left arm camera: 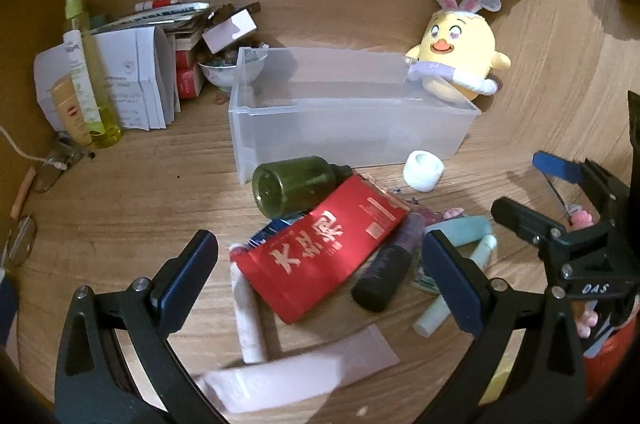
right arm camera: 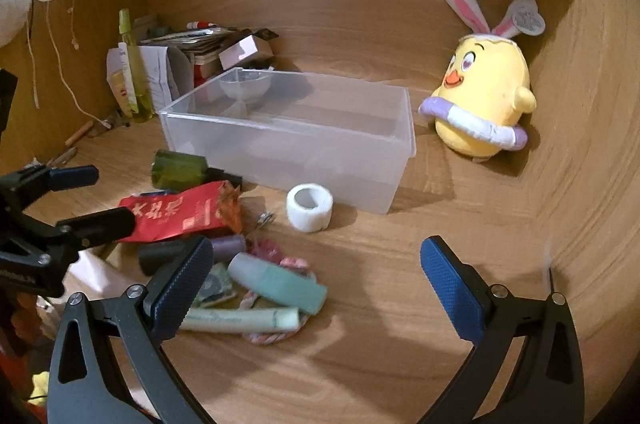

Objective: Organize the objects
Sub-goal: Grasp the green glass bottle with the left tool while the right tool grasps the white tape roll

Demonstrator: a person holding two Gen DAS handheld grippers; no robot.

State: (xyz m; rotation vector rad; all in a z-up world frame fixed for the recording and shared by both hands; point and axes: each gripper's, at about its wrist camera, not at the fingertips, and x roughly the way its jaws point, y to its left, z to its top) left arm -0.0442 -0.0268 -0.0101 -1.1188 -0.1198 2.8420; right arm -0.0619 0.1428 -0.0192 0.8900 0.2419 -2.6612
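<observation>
- Left wrist view: the left gripper point(left arm camera: 320, 276) hangs over the pile with its jaws spread wide, nothing between them.
- A red packet point(left arm camera: 324, 256) lies between and just ahead of the fingers, tilted, on top of other items.
- A green bottle point(left arm camera: 296, 185) lies on its side beyond the packet, touching its far edge, just in front of the clear bin point(left arm camera: 348, 127).
- A dark bottle point(left arm camera: 390, 270) lies beside the packet's right edge; a pale tube point(left arm camera: 456, 288) lies further right, partly behind the right finger.
- A pink tube point(left arm camera: 250, 324) lies under the packet's near left corner; a blurred pink box point(left arm camera: 280, 380) sits at the bottom, possibly a carton.
- A white tape roll point(left arm camera: 424, 169) stands near the bin's front right corner.
- A chick plush point(left arm camera: 460, 63) leans behind the bin's right end.
- The right gripper point(left arm camera: 560, 191) shows at the right edge, jaws apart.
- Right wrist view: the right gripper point(right arm camera: 320, 284) is spread open, holding nothing, above bare desk point(right arm camera: 400, 304) to the right of the pile.
- A teal bottle point(right arm camera: 280, 284) and the pale tube point(right arm camera: 240, 320) lie just beside its left finger.
- The tape roll point(right arm camera: 310, 207) stands just in front of the bin point(right arm camera: 288, 139), which holds nothing inside.
- The packet point(right arm camera: 180, 214) and green bottle point(right arm camera: 180, 171) lie left of the roll.
- The chick plush point(right arm camera: 484, 103) stands right of the bin, apart from it.
- The left gripper point(right arm camera: 86, 195) reaches in from the left, jaws open, its tips by the packet.
</observation>
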